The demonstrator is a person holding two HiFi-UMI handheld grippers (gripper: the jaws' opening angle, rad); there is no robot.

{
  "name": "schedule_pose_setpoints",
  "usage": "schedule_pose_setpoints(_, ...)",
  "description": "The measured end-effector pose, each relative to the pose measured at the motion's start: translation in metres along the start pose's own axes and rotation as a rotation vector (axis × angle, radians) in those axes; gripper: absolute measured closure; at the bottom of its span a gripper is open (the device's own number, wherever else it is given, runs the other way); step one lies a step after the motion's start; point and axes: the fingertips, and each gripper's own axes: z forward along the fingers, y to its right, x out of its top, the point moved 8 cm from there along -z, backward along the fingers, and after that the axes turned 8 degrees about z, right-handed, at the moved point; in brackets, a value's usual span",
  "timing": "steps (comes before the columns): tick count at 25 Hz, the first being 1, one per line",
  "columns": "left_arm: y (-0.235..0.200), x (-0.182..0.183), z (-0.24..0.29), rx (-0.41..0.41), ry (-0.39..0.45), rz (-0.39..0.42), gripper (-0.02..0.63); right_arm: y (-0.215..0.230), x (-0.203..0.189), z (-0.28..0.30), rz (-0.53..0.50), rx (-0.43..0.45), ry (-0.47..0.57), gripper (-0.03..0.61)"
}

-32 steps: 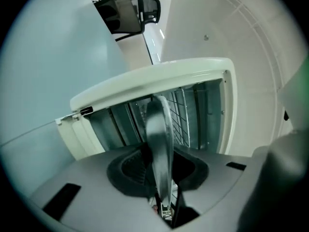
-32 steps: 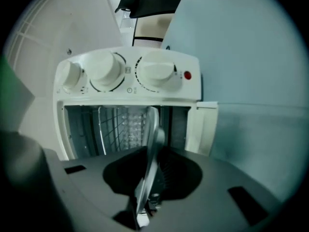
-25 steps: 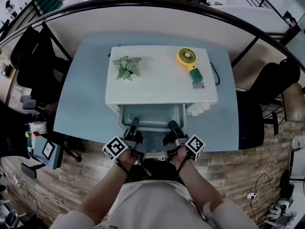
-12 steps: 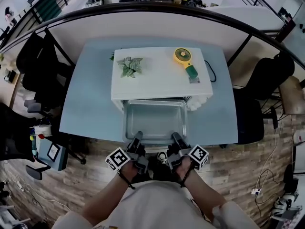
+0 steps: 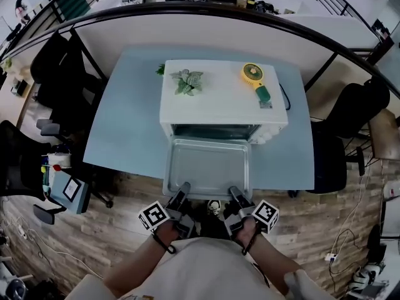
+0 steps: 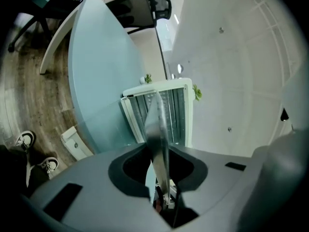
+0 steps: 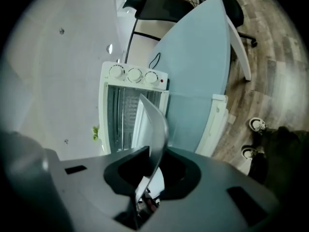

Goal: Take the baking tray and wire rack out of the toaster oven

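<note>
Metal – the baking tray (image 5: 209,166) is lying flat in front of the toaster oven (image 5: 222,102), drawn out toward the person, its near rim overhanging the front edge of the blue table (image 5: 125,136). Its far rim is sitting right at the oven mouth, and whether it is clear of the opening I cannot tell.

Both grippers are clamping that near rim. The left gripper (image 5: 183,192) is pinching it near the left corner, its jaws having just tightened a little on the thin edge, and the right gripper (image 5: 234,195) is biting near the right corner. In each gripper view the rim is running edge-on between the jaws.

From the jaws, the tray is stretching straight away toward the oven, while its long axis is running across, from one gripper to the other. The 2 hands are sitting equally near, so the load is looking evenly shared.

What looks like the wire rack (image 7: 126,108) is resting inside the oven. For setting the tray down, the bare table left of the oven is offering more room than the narrower strip on the right.
</note>
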Motion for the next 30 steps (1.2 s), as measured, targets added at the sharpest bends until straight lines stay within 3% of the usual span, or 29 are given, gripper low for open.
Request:
schedule_pose_setpoints(4, 0.003, 0.012, -0.027, -0.02, 0.047, -0.051, 0.54, -0.006, -0.024, 0.01, -0.037, -0.041, -0.106, 0.517)
schedule_pose_setpoints(10, -0.022, 0.043, -0.079, 0.073, 0.162, -0.043, 0.54, -0.008, -0.071, 0.048, -0.065, -0.09, -0.257, 0.518)
schedule_pose_setpoints(22, -0.046, 0.081, -0.171, 0.162, 0.418, -0.088, 0.54, -0.011, -0.16, 0.112, -0.152, -0.204, -0.544, 0.514)
schedule_pose_setpoints(30, -0.071, 0.11, -0.188, 0.207, 0.523, -0.102, 0.54, -0.028, -0.191, 0.171, -0.336, -0.191, -0.642, 0.505)
